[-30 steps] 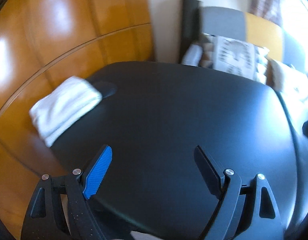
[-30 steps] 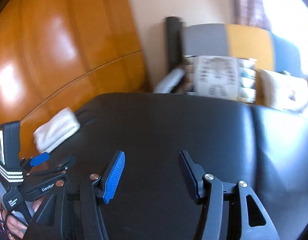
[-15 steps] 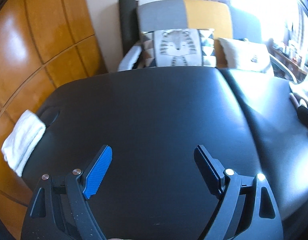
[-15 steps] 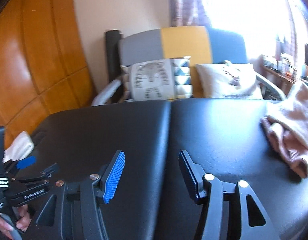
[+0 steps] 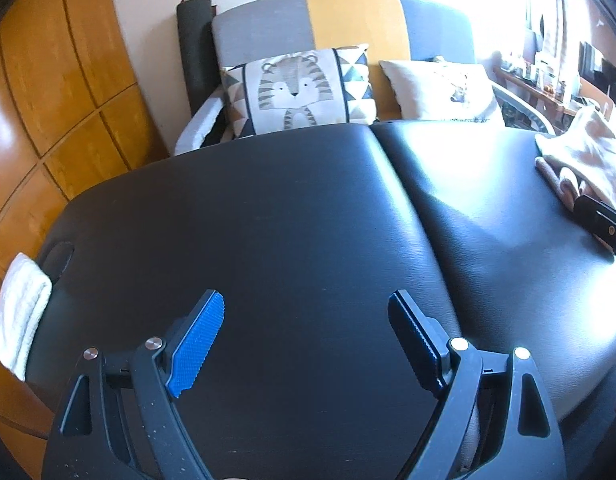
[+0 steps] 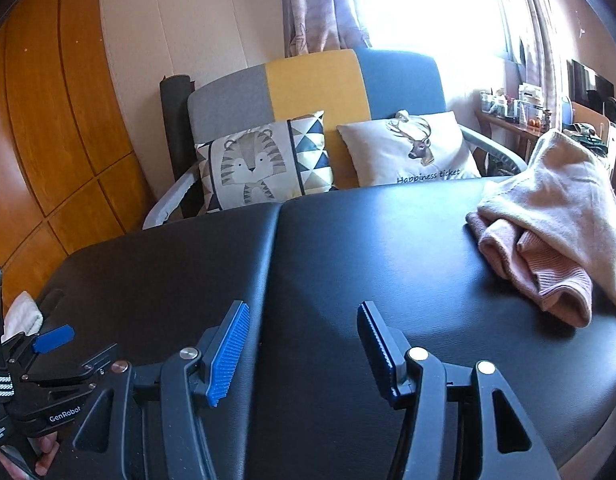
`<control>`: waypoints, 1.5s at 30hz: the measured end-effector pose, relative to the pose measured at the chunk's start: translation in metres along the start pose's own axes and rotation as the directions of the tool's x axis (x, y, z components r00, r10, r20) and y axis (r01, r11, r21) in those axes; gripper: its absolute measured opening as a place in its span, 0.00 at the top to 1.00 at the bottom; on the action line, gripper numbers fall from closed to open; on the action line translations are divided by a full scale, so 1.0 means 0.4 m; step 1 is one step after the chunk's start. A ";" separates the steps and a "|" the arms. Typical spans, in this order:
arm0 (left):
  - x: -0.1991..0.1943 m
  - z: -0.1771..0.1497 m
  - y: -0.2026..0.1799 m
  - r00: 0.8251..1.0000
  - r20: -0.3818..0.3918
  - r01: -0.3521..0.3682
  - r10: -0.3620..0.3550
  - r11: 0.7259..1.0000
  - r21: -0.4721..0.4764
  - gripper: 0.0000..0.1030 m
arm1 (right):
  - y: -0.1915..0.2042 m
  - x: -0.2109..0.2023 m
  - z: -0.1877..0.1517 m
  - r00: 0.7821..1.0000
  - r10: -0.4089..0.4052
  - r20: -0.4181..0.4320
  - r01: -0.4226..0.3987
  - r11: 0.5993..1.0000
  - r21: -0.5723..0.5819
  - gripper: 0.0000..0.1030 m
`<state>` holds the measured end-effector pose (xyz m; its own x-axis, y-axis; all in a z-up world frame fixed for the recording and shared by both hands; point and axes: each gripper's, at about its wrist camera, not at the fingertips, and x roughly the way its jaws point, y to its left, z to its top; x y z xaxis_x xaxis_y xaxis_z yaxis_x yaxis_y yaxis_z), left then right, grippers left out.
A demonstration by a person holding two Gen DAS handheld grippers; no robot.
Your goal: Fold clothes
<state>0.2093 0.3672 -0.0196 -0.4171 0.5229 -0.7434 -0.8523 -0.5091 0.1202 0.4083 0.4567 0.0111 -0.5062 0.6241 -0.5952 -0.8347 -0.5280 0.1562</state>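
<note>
A crumpled pink and cream garment lies on the right end of the black padded table; the left wrist view catches it at the far right edge. A folded white cloth rests at the table's left end, small in the right wrist view. My left gripper hangs open over the bare table middle, nothing between its fingers. My right gripper is open too, to the left of the garment and clear of it. The left gripper's body shows at the lower left of the right wrist view.
Behind the table stands an armchair with a tiger cushion and a deer cushion. Wooden wall panels curve along the left. A cluttered shelf sits by the bright window at right. A dark roll leans beside the chair.
Both views swung right from the wooden wall and white cloth towards the armchair. The pink garment came into view at right. Both grippers stayed open.
</note>
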 end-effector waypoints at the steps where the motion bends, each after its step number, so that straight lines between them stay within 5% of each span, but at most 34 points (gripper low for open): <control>1: -0.002 0.001 -0.010 1.000 0.000 0.006 -0.006 1.000 0.002 0.15 | -0.005 -0.004 0.000 1.000 -0.006 0.003 0.006 1.000 0.001 0.44; 17: -0.026 0.043 -0.215 0.992 0.010 0.120 -0.122 0.984 0.129 0.15 | -0.188 -0.041 -0.016 0.982 -0.187 0.010 0.185 0.975 0.126 0.44; 32: -0.023 0.084 -0.256 0.991 0.031 0.128 -0.134 0.982 0.141 0.15 | -0.267 -0.059 -0.007 0.965 -0.259 0.033 0.249 0.951 0.185 0.44; 40: -0.026 0.080 -0.287 0.986 0.027 0.156 -0.162 0.976 0.150 0.15 | -0.306 -0.083 -0.001 0.945 -0.325 0.043 0.312 0.932 0.187 0.44; 45: -0.020 0.059 -0.304 0.987 0.029 0.150 -0.157 0.973 0.175 0.15 | -0.338 -0.080 -0.007 0.909 -0.414 0.044 0.399 0.896 0.194 0.44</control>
<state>0.3089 0.4411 -0.0128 -0.2869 0.6163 -0.7334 -0.9472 -0.2970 0.1209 0.5380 0.5065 0.0068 -0.1242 0.8112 -0.5714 -0.9921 -0.1127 0.0556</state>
